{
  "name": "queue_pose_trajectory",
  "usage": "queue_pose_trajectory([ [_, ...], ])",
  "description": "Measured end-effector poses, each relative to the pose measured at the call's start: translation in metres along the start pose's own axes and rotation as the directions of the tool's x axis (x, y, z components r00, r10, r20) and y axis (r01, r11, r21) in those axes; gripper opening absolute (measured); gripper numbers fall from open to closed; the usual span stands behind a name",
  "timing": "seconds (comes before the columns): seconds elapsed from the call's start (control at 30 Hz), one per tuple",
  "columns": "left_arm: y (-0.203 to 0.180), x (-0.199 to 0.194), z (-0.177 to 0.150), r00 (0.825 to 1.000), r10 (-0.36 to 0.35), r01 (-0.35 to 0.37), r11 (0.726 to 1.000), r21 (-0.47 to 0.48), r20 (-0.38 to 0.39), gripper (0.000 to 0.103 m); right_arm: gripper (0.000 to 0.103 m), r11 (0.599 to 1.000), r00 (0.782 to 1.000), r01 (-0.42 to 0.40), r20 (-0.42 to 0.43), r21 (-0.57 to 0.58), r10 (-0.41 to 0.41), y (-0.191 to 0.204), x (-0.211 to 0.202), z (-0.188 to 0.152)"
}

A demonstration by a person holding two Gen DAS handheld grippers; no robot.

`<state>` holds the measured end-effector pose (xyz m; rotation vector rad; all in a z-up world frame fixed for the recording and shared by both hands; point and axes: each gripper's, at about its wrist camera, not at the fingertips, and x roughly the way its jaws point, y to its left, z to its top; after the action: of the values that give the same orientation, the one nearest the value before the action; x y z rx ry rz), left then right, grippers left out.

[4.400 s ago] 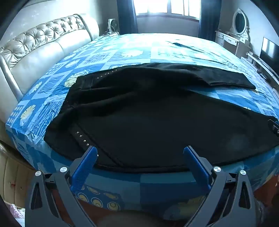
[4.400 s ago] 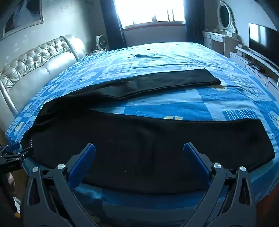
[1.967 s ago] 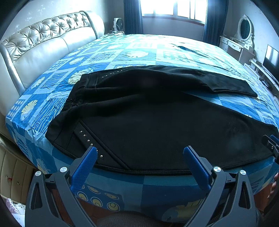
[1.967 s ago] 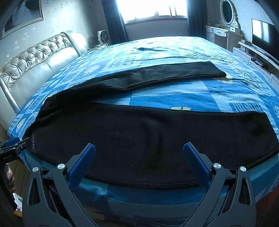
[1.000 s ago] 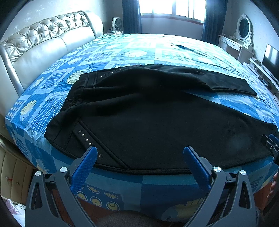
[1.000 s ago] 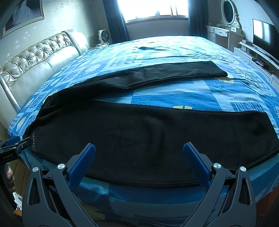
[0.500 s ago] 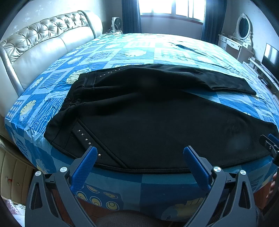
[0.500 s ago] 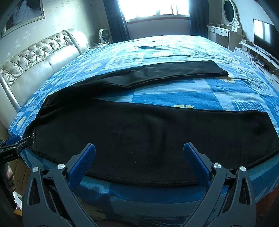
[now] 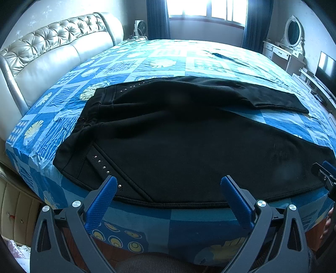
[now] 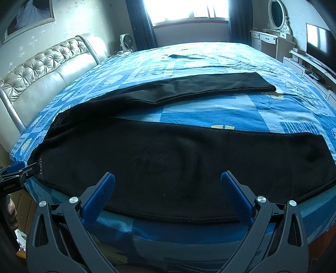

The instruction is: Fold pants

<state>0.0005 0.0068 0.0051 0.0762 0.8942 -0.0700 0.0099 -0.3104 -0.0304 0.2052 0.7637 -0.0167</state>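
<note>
Black pants (image 9: 178,134) lie spread flat on a bed with a blue patterned sheet (image 9: 168,61), waistband to the left, both legs running right. They also show in the right wrist view (image 10: 178,157), with the far leg (image 10: 199,86) apart from the near leg. My left gripper (image 9: 168,184) is open and empty, just before the near hem by the studded pocket (image 9: 103,166). My right gripper (image 10: 168,178) is open and empty over the near leg's edge. Each gripper shows at the other view's edge.
A tufted cream headboard (image 9: 52,52) stands on the left. A white dresser with an oval mirror (image 10: 275,25) and a TV (image 10: 317,42) stand at the right. A window (image 9: 205,10) is at the back. The bed's near edge (image 9: 168,226) drops off below the grippers.
Both grippers have edged slightly closer to the near edge of the pants. The pants have not moved. Both grippers stay open.
</note>
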Motion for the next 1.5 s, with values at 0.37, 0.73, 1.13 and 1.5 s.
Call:
queue_pose_trajectory([
  [0.37,0.065,-0.013,0.045,0.968,-0.241,0.240,0.970,0.030,0.072,0.099,0.101,0.995,0.998,-0.009,0.058,-0.101,0.015,0.008,-0.023,0.013],
  [0.73,0.254,0.147,0.155,0.894,-0.445,0.417,0.870,-0.262,-0.054,0.099,0.101,0.994,0.997,-0.071,-0.015,-0.086,0.070,0.013,0.018,0.040],
  [1.13,0.300,0.254,0.194,0.851,-0.524,0.480,0.807,-0.345,-0.042,0.099,0.101,0.988,0.990,-0.132,-0.049,-0.084,0.128,0.032,0.063,0.066],
  [1.5,0.292,0.260,0.196,0.824,-0.563,0.517,0.792,-0.324,-0.061,0.087,0.101,0.947,0.950,-0.308,-0.072,-0.093,0.302,0.040,0.090,0.109],
])
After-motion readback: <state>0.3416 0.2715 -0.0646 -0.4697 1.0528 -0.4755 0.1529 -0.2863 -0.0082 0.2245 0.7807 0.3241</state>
